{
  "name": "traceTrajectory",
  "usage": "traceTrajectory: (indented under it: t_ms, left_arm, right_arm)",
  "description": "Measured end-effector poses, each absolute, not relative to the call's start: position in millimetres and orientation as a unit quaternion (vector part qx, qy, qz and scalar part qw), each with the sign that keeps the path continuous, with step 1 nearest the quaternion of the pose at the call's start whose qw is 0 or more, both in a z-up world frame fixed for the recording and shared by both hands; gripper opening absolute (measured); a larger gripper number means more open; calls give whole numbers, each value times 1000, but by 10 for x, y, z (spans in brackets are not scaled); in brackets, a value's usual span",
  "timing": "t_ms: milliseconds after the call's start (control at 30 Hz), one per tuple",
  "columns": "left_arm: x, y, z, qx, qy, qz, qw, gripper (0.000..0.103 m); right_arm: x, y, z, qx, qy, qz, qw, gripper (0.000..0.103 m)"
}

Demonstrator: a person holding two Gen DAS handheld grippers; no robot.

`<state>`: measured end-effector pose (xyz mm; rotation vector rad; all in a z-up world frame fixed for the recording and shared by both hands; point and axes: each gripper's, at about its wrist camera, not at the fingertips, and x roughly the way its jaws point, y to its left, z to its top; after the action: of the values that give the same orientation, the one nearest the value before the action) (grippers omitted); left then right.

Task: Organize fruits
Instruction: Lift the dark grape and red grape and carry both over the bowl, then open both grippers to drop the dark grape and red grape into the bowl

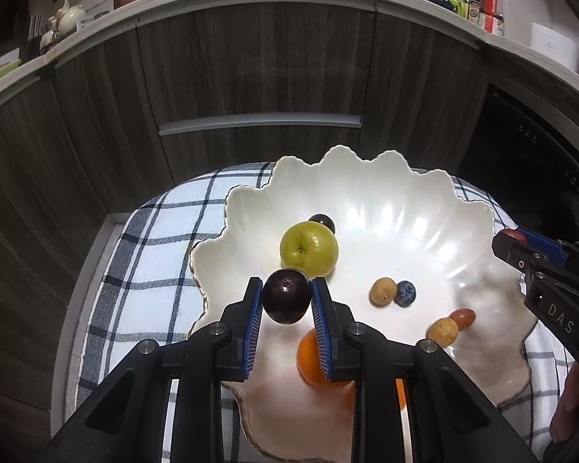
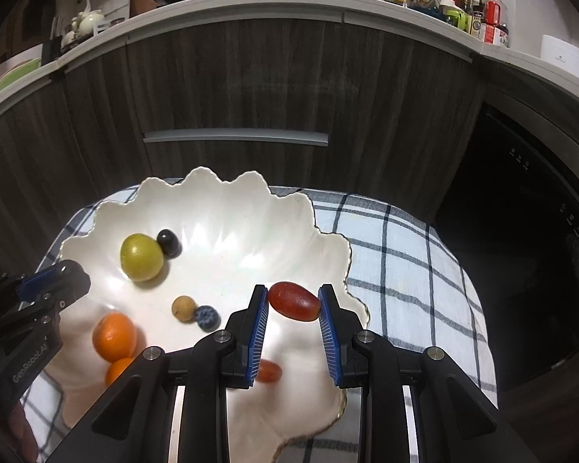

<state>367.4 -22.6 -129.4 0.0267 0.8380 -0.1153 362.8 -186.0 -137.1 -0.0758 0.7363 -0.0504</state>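
Over the scalloped white bowl (image 1: 366, 177), left fingers (image 1: 251, 308) clamped on glossy dark plum (image 1: 285, 295), right fingers (image 2: 330, 316) on oblong red fruit (image 2: 294, 301)

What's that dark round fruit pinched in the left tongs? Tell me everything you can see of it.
The dark fruit is round, smooth and glossy, deep purple-black like a plum, with a small bright glint on its skin. It looks whole and unbruised. The left tongs are shut on it, their ribbed blue pads pressing its two sides, and hold it in the air above the near part of the white scalloped bowl. Nothing else touches it; the green apple lies in the bowl just behind it.
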Motion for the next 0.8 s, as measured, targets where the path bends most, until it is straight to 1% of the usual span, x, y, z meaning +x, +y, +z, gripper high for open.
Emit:
traceTrajectory:
  t_ms: [133,233,267,300,333,400,433,467,567,633,667,733,800]
  left_arm:
    - [3734,-207,-1331,7,417,-54,907,27]
    - [3739,-216,-1316,16,412,-49,910,48]
    - [3737,-213,-1307,16,410,-47,911,50]
    - [3742,-205,-1299,16,408,-44,912,56]
    - [3744,-198,-1292,17,407,-42,912,59]
    - [3741,-194,-1285,19,405,-39,913,60]
    - [3740,-192,-1282,21,406,-40,913,61]
    - [3736,-188,-1280,21,406,-40,913,62]
    - [3707,-179,-1245,16,407,-39,913,72]
    - [3677,-181,-1200,15,405,-37,914,77]
    - [3669,-176,-1191,14,404,-37,914,78]
    - [3632,-170,-1138,12,402,-35,915,81]
    - [3595,-172,-1090,14,398,-33,917,81]
  right_arm:
    - [3726,-1863,-1396,-35,371,-31,928,28]
    - [3765,-1864,-1411,-35,377,-34,925,29]
    - [3771,-1860,-1416,-39,378,-38,924,29]
    - [3779,-1855,-1427,-46,380,-45,923,29]
    - [3792,-1853,-1440,-52,383,-51,921,29]
    - [3801,-1869,-1447,-49,387,-51,919,30]
    - [3798,-1874,-1445,-49,387,-51,919,37]
    - [3787,-1874,-1436,-49,385,-53,920,48]
    - [3723,-1872,-1371,-47,369,-54,927,66]
    - [3684,-1860,-1328,-47,360,-55,930,70]
    - [3660,-1853,-1305,-46,356,-54,932,71]
    - [3628,-1849,-1258,-45,353,-52,933,71]
    - [3584,-1852,-1216,-42,351,-52,934,71]
